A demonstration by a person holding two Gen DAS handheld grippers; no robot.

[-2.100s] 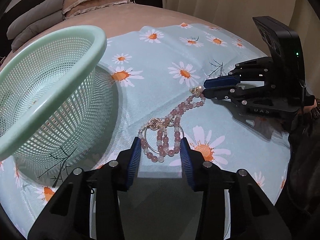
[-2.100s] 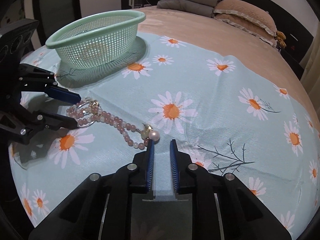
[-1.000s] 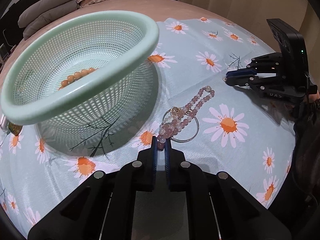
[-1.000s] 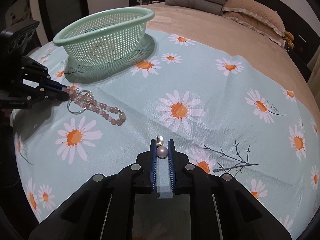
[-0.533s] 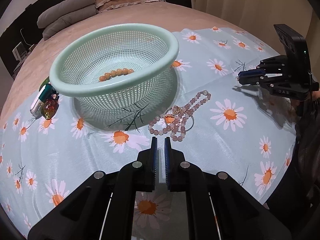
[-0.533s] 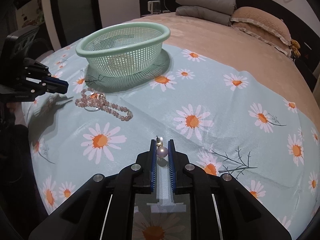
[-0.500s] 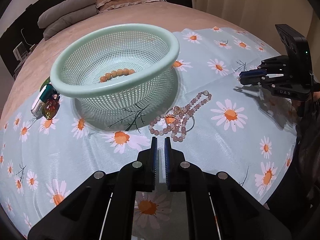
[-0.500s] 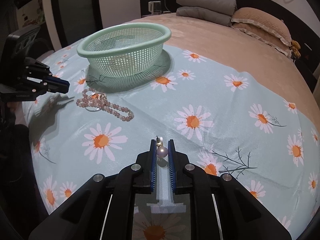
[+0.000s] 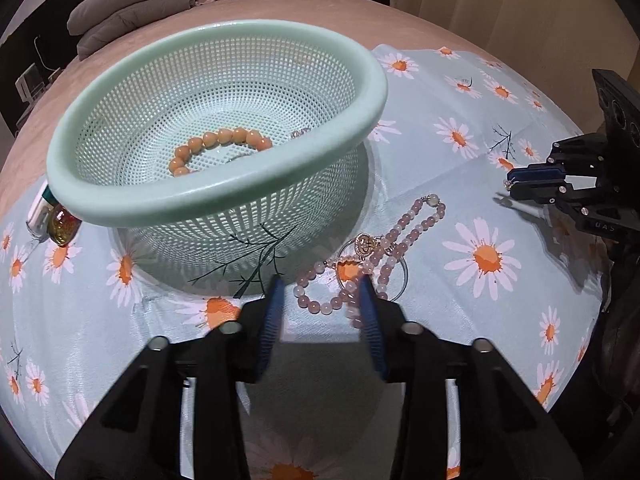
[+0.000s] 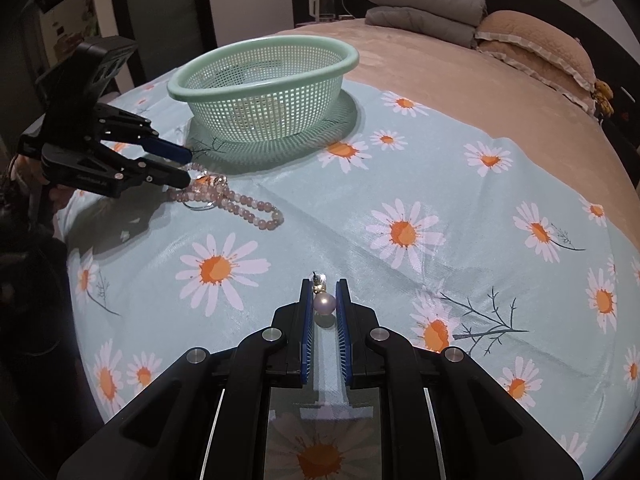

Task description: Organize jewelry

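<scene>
A pink bead necklace (image 9: 384,248) with a gold charm and a thin ring lies on the daisy cloth beside the green mesh basket (image 9: 360,128). The necklace also shows in the right wrist view (image 10: 240,204). My left gripper (image 9: 322,300) is open, its jaws either side of the necklace's near loops. It shows in the right wrist view (image 10: 186,166) too. My right gripper (image 10: 324,292) is shut on a pearl earring (image 10: 324,303), held above the cloth. An orange bead bracelet (image 9: 218,146) lies inside the basket.
A small red and green bottle (image 9: 60,226) lies left of the basket. The daisy cloth (image 10: 440,200) covers a bed with folded grey blankets (image 10: 424,4) and pillows at the head. The right gripper is seen at far right (image 9: 516,184).
My left gripper has opened and moved forward onto the necklace it had let go. My right gripper still holds the pearl earring, little moved.
</scene>
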